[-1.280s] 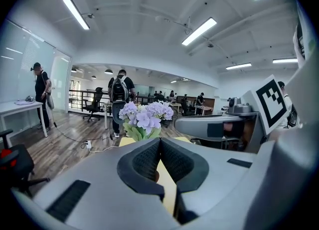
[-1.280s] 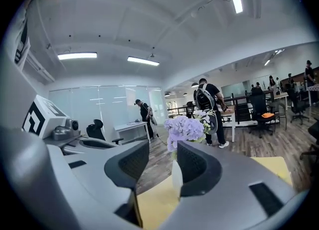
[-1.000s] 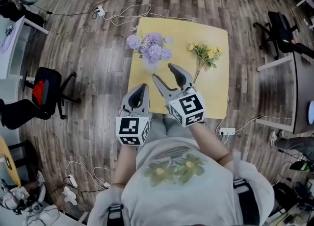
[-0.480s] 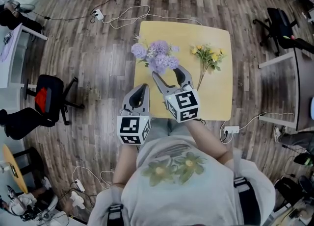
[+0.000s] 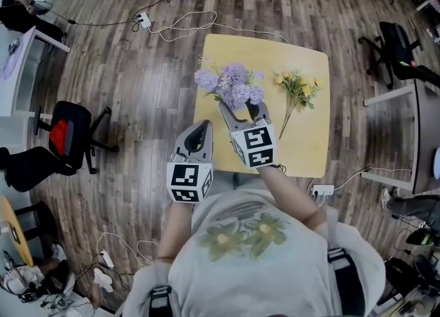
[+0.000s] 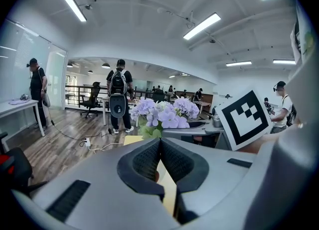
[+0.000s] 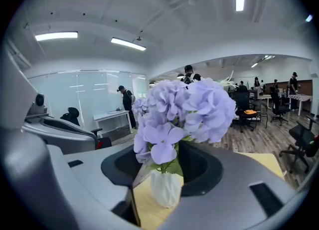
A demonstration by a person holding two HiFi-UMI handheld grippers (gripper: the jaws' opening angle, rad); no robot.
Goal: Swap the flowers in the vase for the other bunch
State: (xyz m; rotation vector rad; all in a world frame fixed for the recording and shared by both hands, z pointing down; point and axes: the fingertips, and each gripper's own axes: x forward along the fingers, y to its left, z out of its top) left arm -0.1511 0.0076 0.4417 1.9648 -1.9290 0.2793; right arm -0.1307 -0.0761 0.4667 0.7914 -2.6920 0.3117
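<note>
Yellow table [image 5: 302, 137] bears the white vase [image 7: 166, 189] of purple flowers [image 7: 184, 109], ungripped between the right gripper's [image 5: 240, 106] wide jaws, which have just been closing slightly; the left gripper [image 5: 201, 128] is clenched, empty.

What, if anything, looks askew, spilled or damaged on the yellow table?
Nothing stands out. The purple flowers stand upright in the white vase, and the yellow bunch lies flat on the table beside it, apart, with nothing spilled.

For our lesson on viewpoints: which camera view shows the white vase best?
The right gripper view: the vase stands close, plainly visible beneath the purple flowers. The head view and left gripper view show only those flowers.
</note>
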